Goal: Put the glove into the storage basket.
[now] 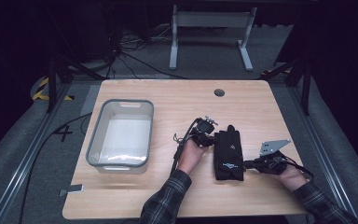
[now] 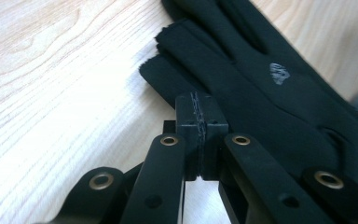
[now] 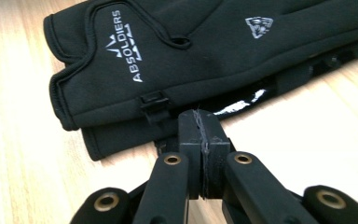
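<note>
On the desk (image 1: 168, 205) right of the grey bin (image 1: 121, 133), stacked black gloves (image 1: 227, 154) lie flat between the clenched, empty left claw (image 1: 209, 139) and right claw (image 1: 248, 164), seemingly poised to square or pinch them.

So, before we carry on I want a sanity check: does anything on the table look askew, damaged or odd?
Nothing stands out. The black gloves lie flat, stacked one on the other, on the table, undamaged as far as shows. The left gripper and right gripper are shut at their edges. The grey bin stands upright.
</note>
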`<act>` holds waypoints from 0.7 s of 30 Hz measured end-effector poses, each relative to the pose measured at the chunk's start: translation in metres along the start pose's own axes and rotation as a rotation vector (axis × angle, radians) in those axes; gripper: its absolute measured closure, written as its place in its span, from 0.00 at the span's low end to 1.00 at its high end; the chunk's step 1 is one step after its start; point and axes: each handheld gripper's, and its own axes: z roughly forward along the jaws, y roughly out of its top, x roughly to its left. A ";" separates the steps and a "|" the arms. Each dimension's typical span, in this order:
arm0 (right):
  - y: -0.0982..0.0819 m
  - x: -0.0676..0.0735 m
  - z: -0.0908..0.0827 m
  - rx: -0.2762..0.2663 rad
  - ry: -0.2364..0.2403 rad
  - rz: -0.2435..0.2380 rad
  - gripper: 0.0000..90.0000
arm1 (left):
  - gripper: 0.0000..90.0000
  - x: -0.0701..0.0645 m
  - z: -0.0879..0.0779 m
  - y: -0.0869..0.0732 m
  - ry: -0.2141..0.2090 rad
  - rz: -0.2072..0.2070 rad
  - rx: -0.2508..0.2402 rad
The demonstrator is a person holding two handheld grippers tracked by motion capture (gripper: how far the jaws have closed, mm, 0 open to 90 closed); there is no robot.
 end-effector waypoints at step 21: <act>0.037 0.032 0.043 -0.013 0.082 -0.126 1.00 | 0.99 -0.006 0.022 0.026 -0.055 0.088 0.033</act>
